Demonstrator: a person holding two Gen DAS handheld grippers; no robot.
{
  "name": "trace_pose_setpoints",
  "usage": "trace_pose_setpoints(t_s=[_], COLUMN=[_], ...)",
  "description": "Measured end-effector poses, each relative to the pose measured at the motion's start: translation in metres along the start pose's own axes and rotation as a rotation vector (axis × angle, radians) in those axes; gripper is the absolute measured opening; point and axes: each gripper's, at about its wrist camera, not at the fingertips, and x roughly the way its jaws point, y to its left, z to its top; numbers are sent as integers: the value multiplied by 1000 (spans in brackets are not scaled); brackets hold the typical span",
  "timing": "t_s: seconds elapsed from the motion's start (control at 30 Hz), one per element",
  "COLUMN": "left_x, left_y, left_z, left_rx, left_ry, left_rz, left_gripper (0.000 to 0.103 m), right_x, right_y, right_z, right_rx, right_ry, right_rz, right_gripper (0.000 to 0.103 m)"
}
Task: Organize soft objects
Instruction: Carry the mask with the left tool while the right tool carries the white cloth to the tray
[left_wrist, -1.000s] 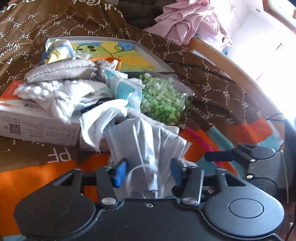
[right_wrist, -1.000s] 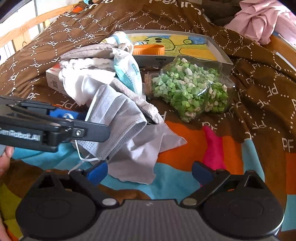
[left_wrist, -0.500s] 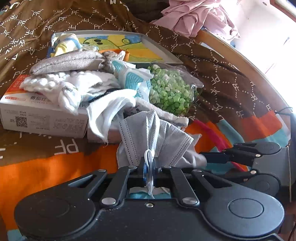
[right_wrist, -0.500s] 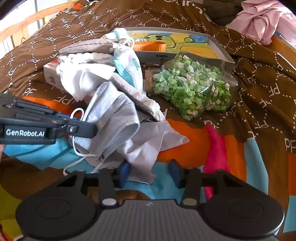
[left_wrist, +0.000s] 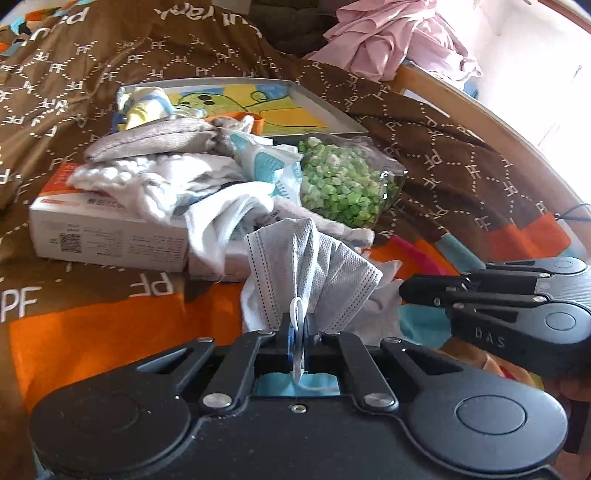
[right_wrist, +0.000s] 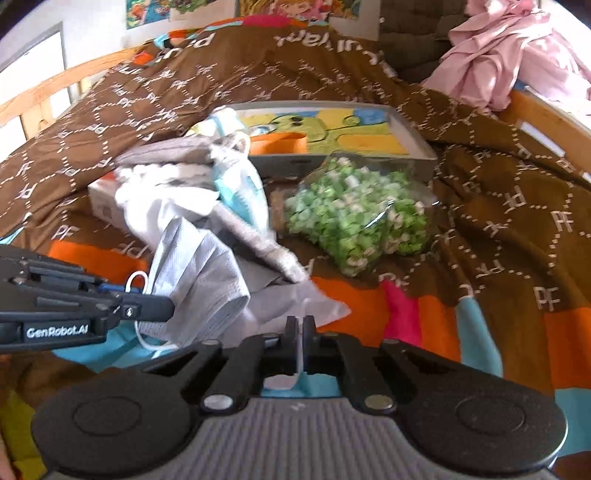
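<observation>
Since the earlier frames both grippers have closed: the left gripper now pinches the grey face mask by its white ear loop, and the right gripper has clamped shut on the pale grey cloth beneath it. Each seems to hold one piece so the two can be pulled apart from the heap on the patterned bedspread. Just behind, touching the mask, lie white cloths draped over a carton, with a bag of green foam bits and a picture tray beyond, crowding any lift forward.
</observation>
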Motion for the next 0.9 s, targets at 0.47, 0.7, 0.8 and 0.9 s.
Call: trace_pose_setpoints(t_s=[0.47,0.7,0.8,0.9], left_x=[-1,-17,-29,-41], left_y=[4,-1,-6,-11], left_z=[-2,-7,-9,-9], left_rx=[-4,-4,9,26], left_ry=[-6,-47,-88,-148], left_rz=[62,89,91,95], left_gripper=[4,3,3,3], right_x=[31,10,-6,-24], right_y=[23,28,27,28], right_z=[-14,-12,-11,-10], right_rx=[-121,-141,-136,-140], right_ry=[36,-38,-107,-186], right_rz=[31,-25,-67,-104], right_gripper=[16,4,4,4])
